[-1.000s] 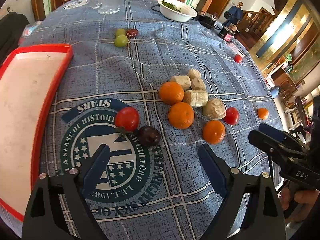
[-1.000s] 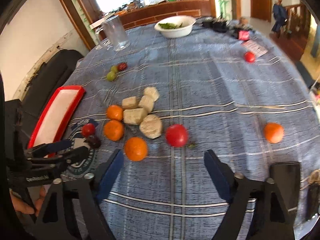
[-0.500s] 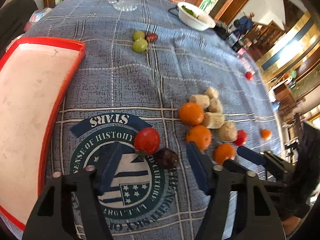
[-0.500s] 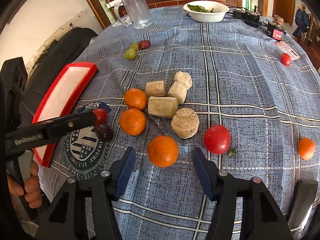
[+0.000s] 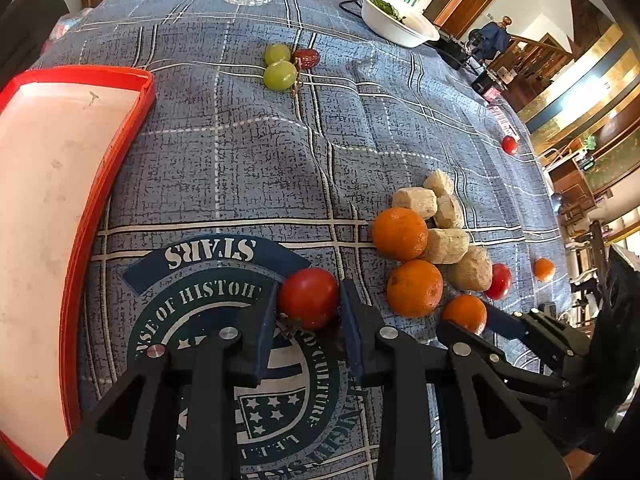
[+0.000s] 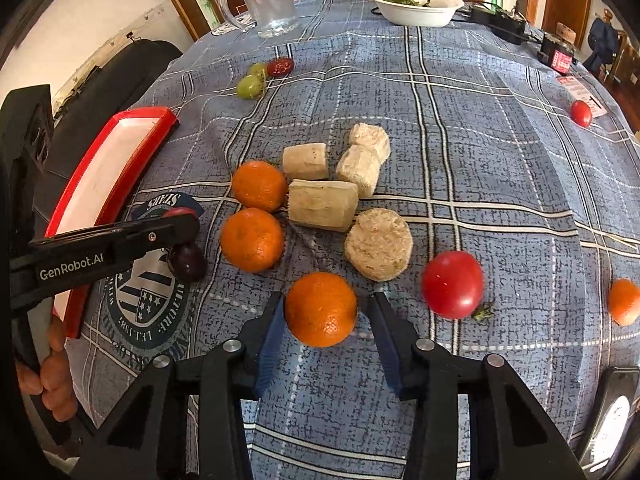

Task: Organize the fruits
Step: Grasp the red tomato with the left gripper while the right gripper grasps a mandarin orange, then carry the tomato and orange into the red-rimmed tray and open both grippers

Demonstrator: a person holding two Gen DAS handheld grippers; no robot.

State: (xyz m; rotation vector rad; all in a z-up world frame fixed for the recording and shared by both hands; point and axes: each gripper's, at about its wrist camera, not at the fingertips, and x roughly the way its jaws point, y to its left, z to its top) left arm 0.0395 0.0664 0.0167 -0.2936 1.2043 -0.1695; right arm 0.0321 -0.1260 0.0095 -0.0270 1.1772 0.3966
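My left gripper has its jaws closing, and both blue pads touch the sides of a red tomato on the round emblem of the tablecloth. A dark plum lies just beside that tomato, mostly hidden by a finger in the left wrist view. My right gripper is closing around the nearest orange. Its left pad is at the peel and a thin strip of cloth shows at the right pad. Two more oranges lie behind. A red-rimmed tray stands at the left.
Several beige chunks sit behind the oranges, with a second tomato to their right. Green grapes and a red date lie farther back. A glass mug and a white bowl stand at the far edge.
Both grippers came forward and down to the fruit and their jaws narrowed from wide apart. The left closed onto the red tomato; the right closed in around the nearest orange.
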